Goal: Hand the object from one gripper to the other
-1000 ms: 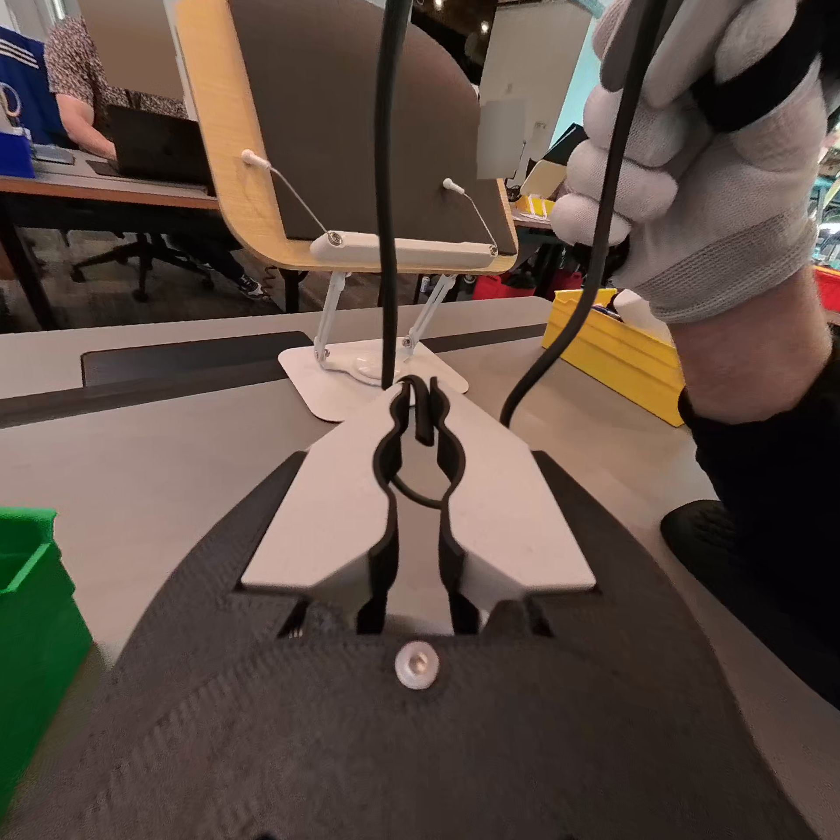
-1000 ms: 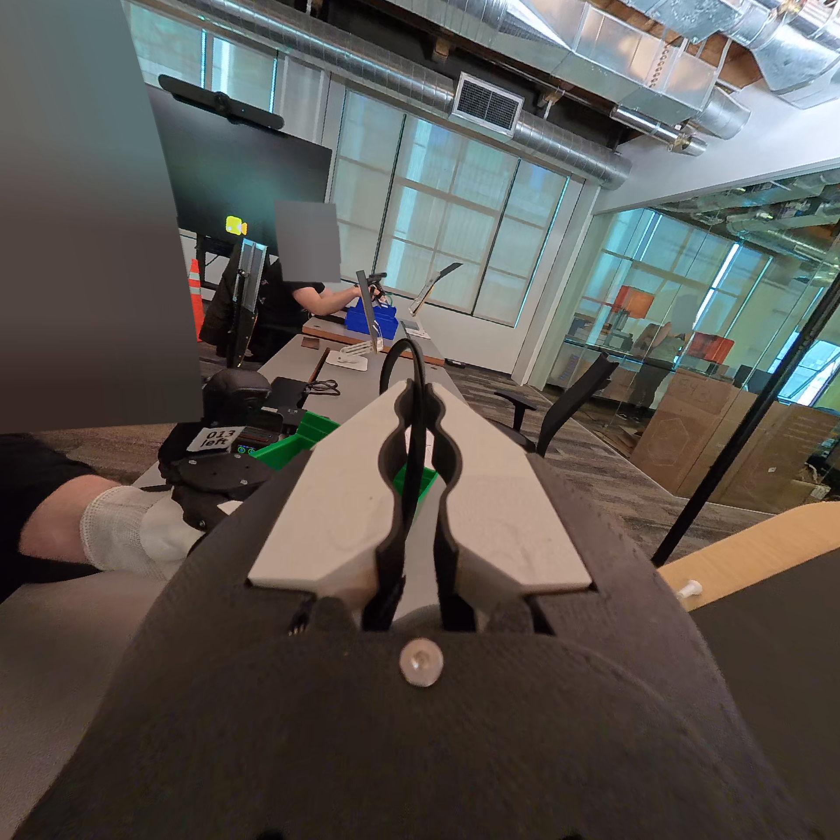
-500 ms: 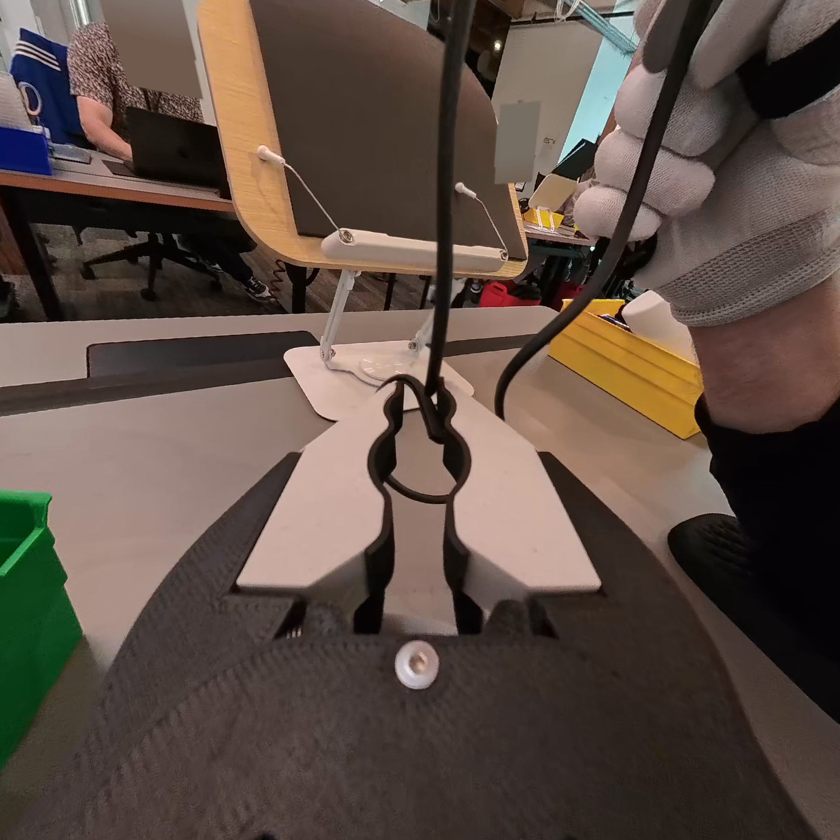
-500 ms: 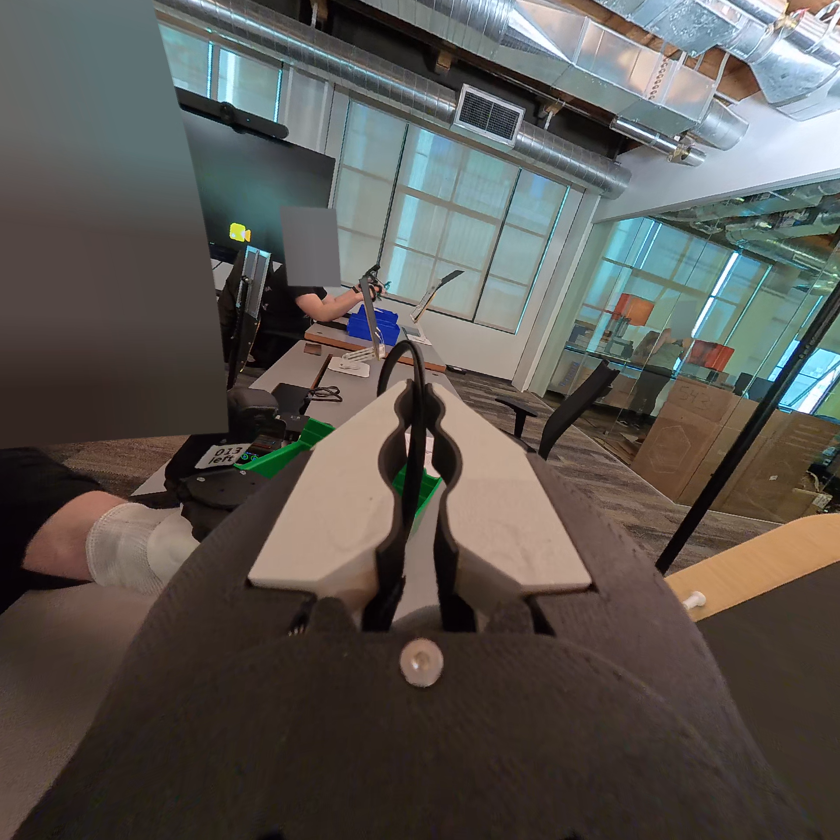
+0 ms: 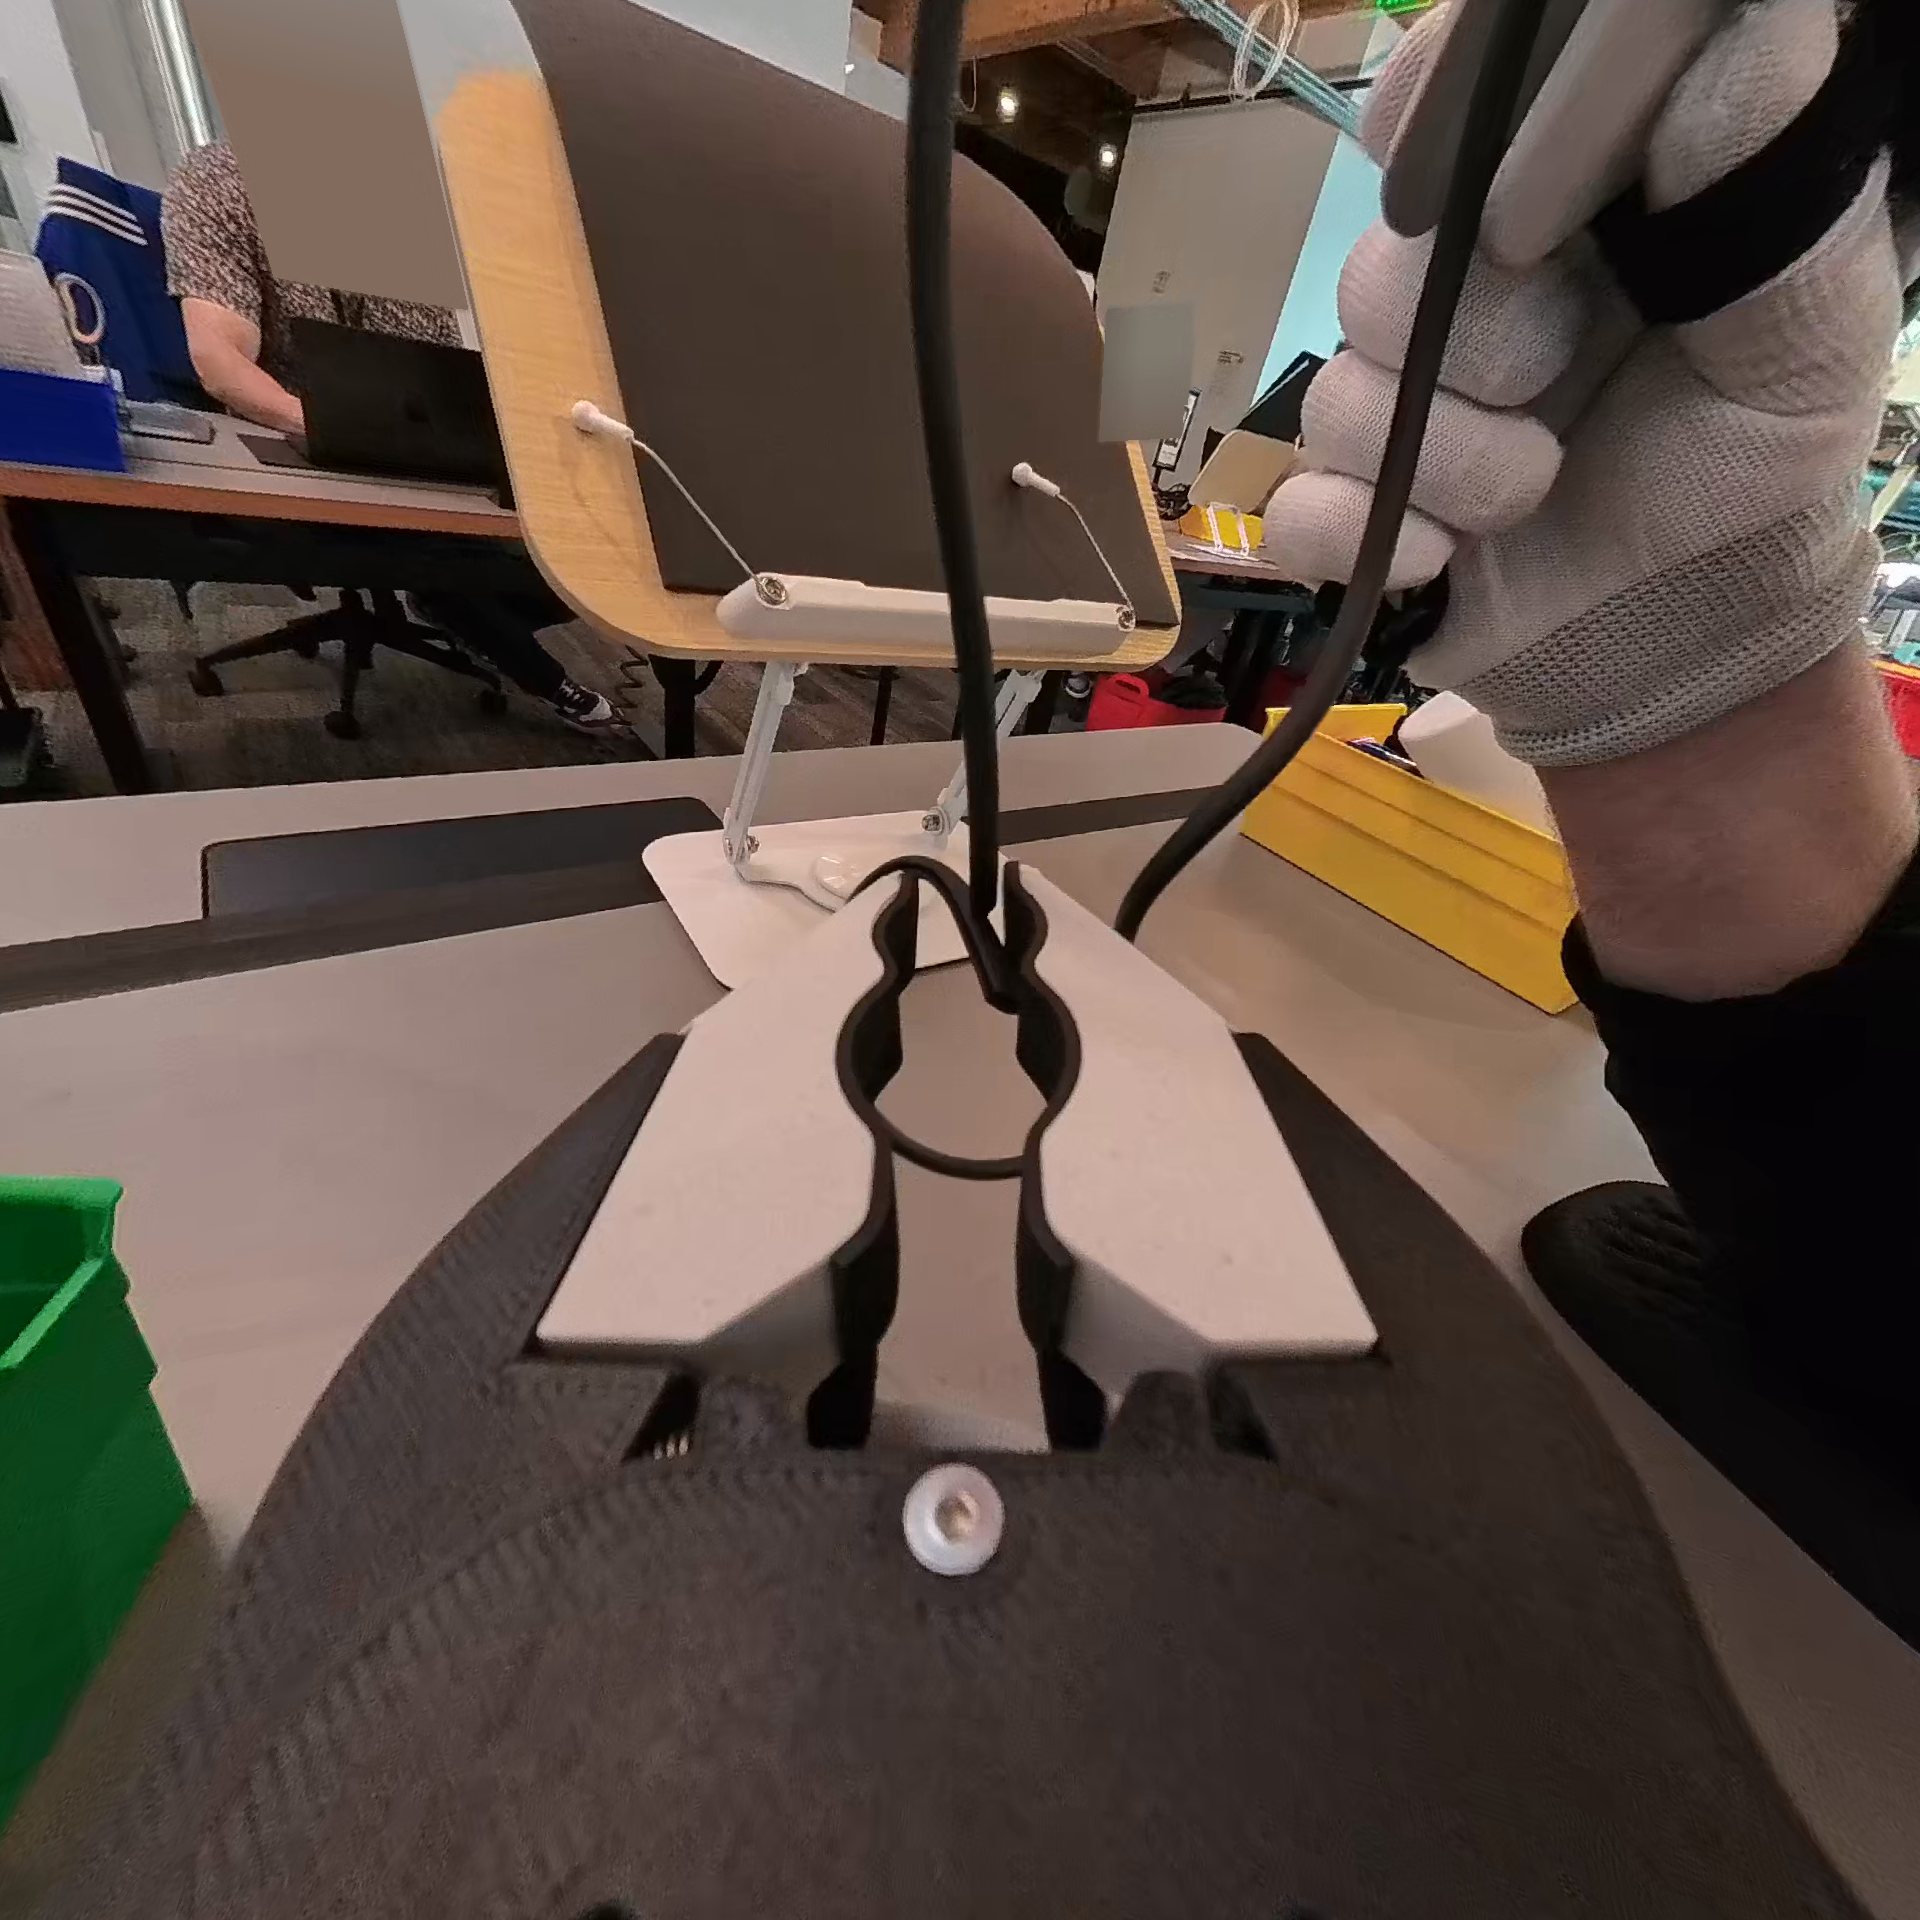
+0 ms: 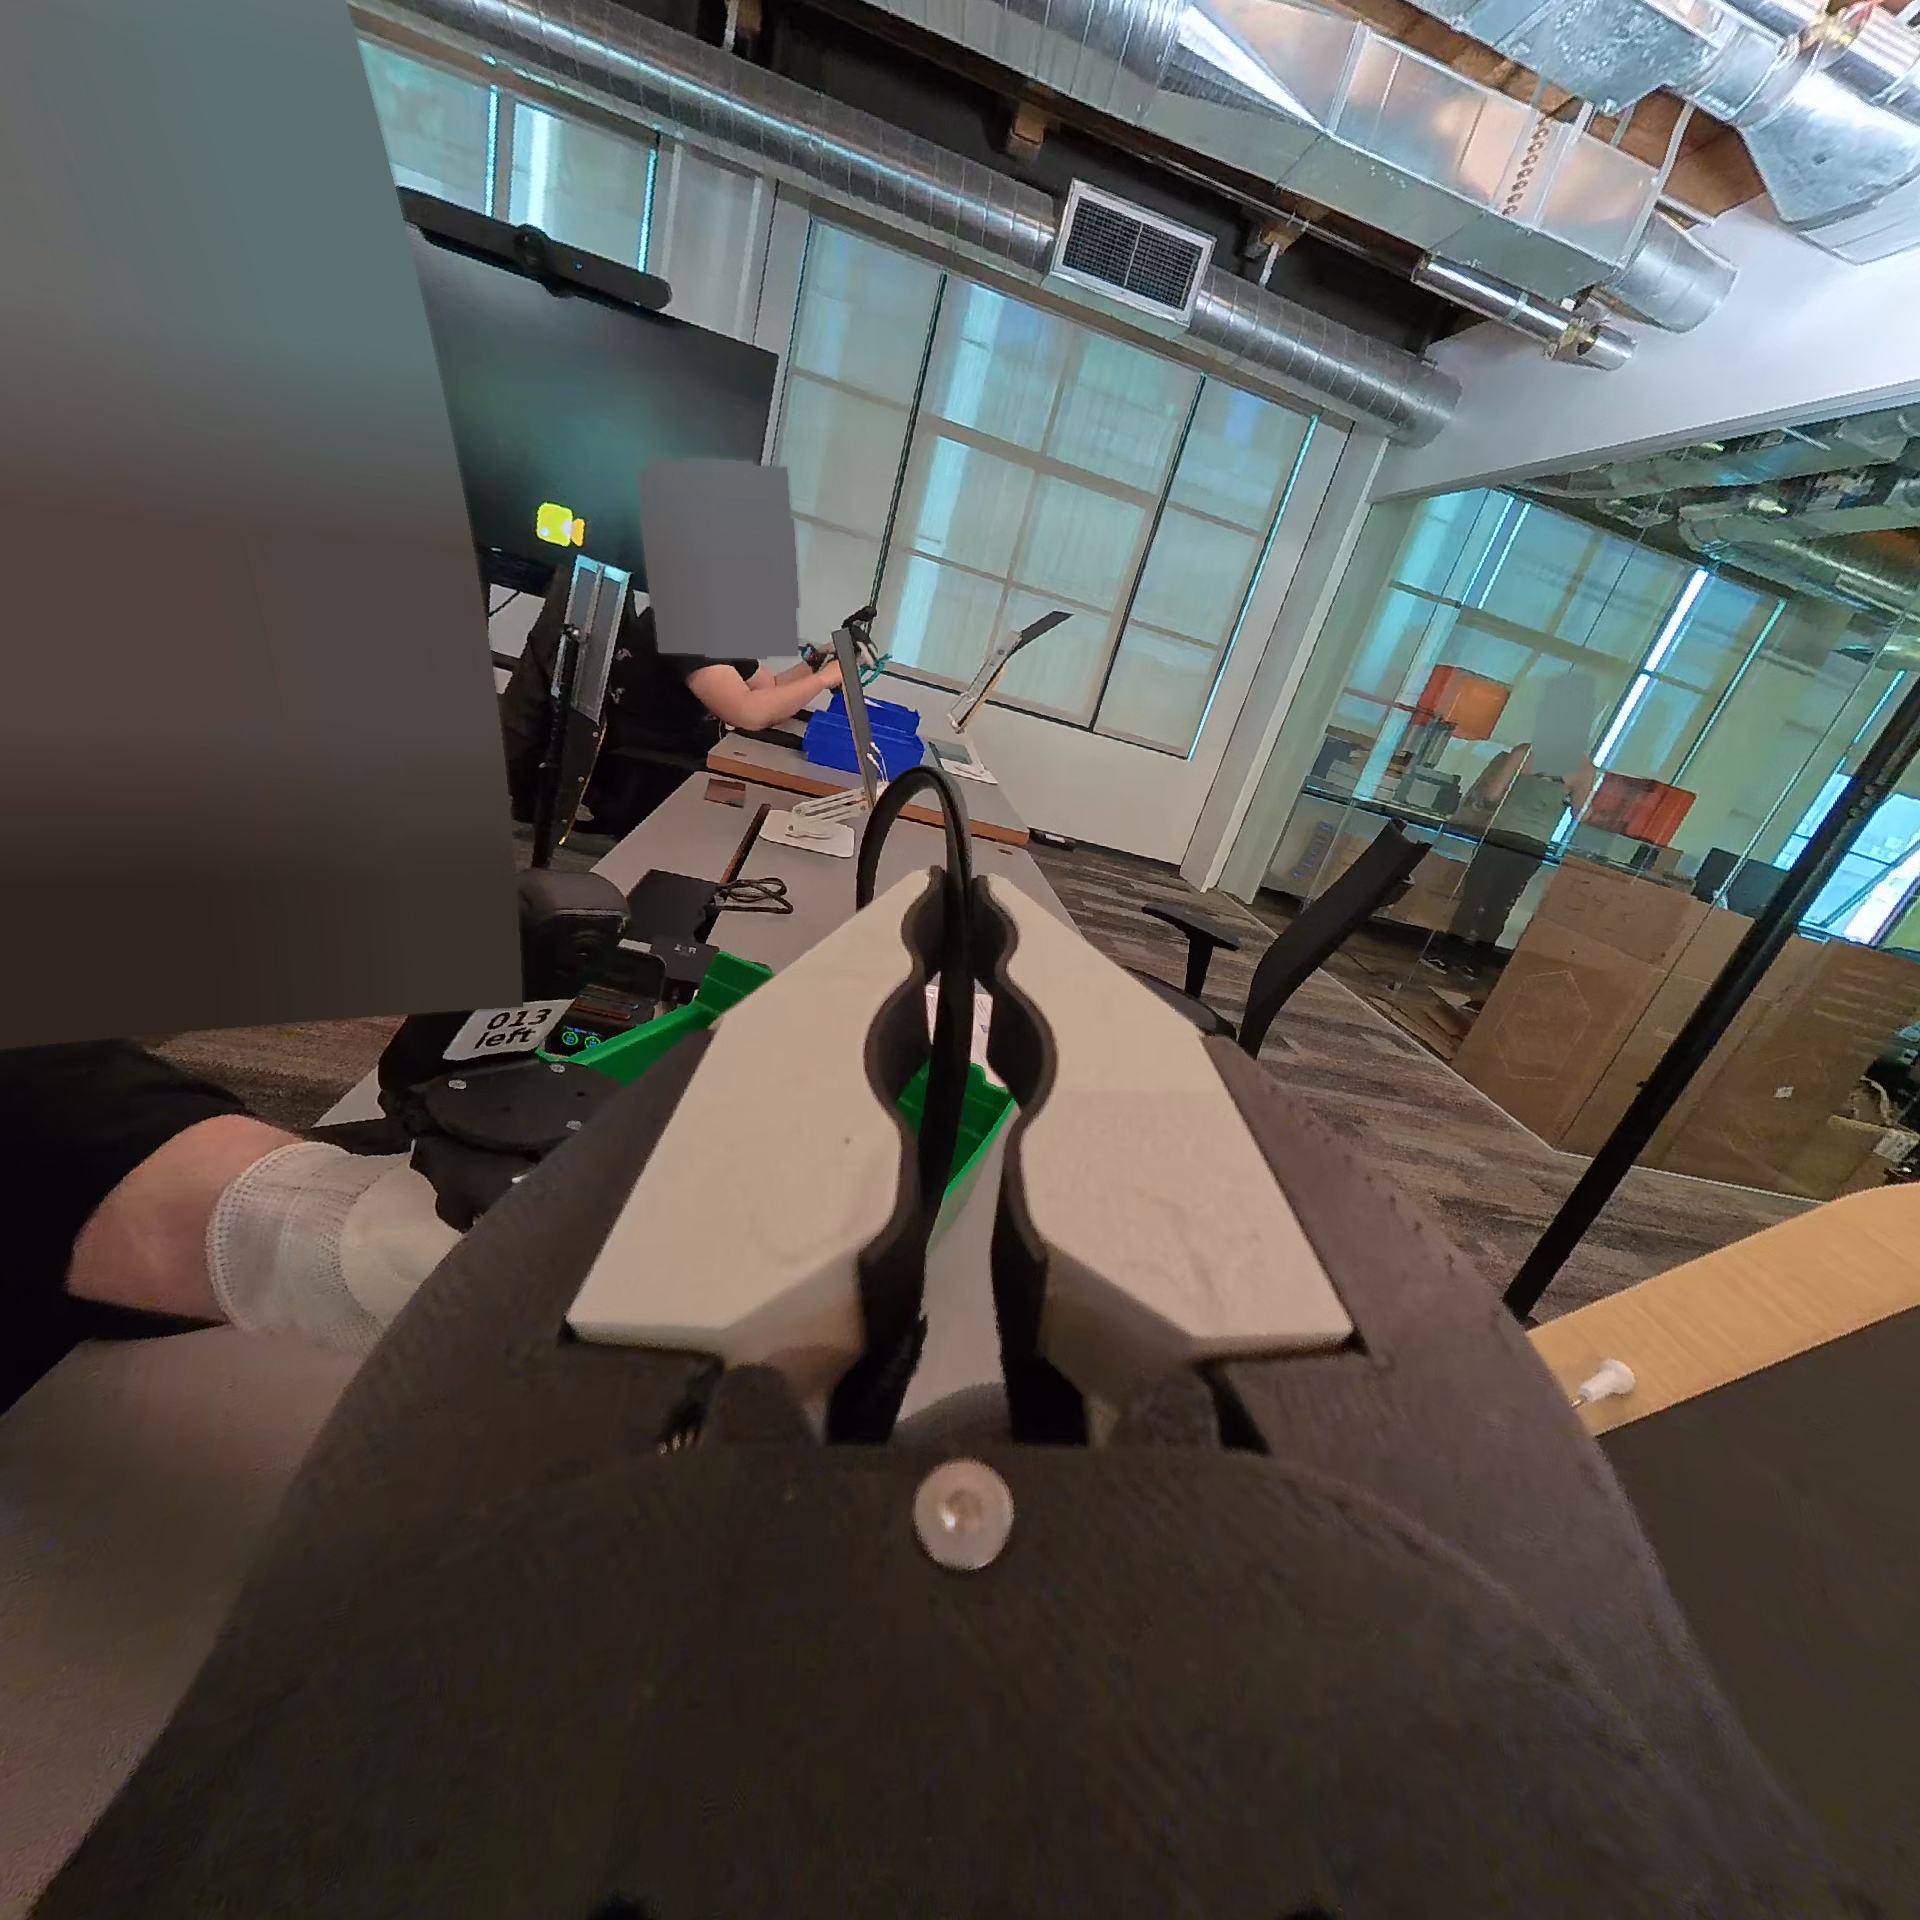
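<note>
Left wrist view shows left claw (image 5: 958,914) parted, thin black cable (image 5: 951,436) rising at twelve o'clock beside its tips; only right wrist view shows right claw (image 6: 961,894) clamped on it.

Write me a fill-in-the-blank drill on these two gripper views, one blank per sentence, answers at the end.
1. The right gripper is shut on a cable whose colour is ___.
2. The left gripper, open or shut, is ___.
3. In the left wrist view, the bin on the table's right side is coloured ___.
4. The hand above that bin wears a white ___.

Missing words: black; open; yellow; glove
</note>
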A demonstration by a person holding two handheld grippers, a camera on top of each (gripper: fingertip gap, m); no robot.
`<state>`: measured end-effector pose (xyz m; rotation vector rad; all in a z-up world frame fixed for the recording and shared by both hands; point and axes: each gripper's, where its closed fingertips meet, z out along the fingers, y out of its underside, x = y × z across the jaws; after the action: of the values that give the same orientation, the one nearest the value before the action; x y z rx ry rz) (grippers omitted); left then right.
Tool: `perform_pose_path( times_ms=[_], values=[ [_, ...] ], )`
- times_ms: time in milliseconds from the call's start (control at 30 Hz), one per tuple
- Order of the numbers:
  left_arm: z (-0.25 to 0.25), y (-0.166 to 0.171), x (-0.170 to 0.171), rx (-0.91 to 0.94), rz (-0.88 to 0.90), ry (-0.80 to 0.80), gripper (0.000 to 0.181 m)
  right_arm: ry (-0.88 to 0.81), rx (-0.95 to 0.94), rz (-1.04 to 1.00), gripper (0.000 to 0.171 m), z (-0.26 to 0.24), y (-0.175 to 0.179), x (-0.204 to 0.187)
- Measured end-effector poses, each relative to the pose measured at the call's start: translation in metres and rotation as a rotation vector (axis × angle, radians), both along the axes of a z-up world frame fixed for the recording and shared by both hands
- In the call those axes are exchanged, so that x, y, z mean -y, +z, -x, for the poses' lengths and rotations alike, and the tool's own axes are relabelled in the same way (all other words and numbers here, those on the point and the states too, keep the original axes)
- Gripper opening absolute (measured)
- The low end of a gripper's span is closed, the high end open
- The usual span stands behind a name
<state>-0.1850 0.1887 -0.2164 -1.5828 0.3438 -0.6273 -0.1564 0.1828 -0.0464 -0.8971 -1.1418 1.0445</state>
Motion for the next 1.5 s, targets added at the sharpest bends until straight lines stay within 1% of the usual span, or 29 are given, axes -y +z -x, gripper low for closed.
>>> perform_pose_path(
  times_ms=[100, 367, 733, 1033, 1267, 1367, 1433, 1500],
  values=[
    [-0.001, 0.001, 0.001, -0.003, -0.003, -0.005, 0.016, -0.020, -0.021, 0.000, 0.000, -0.002, 0.004, -0.002],
    [-0.003, 0.002, 0.002, -0.024, -0.016, -0.008, 0.018, -0.001, -0.019, -0.001, 0.001, 0.004, 0.002, 0.003],
    [-0.011, -0.001, 0.004, -0.040, -0.023, -0.022, 0.017, -0.032, -0.099, -0.007, 0.001, 0.009, 0.011, 0.007],
    [-0.011, 0.002, 0.007, -0.045, -0.039, -0.021, 0.017, -0.046, -0.080, -0.004, 0.001, 0.007, 0.007, 0.000],
    [-0.011, 0.004, 0.007, -0.039, -0.047, -0.021, 0.017, -0.080, -0.037, -0.008, 0.001, 0.011, -0.007, -0.013],
    [-0.010, 0.006, 0.008, -0.032, -0.050, -0.019, 0.013, -0.080, -0.036, -0.001, 0.001, 0.010, -0.008, -0.016],
    [-0.009, 0.006, 0.008, -0.036, -0.053, -0.017, 0.004, -0.081, -0.032, -0.001, 0.001, 0.009, -0.009, -0.017],
    [-0.007, 0.005, 0.007, -0.045, -0.049, -0.012, 0.003, -0.083, -0.034, 0.001, 0.001, 0.007, -0.009, -0.019]
  ],
)
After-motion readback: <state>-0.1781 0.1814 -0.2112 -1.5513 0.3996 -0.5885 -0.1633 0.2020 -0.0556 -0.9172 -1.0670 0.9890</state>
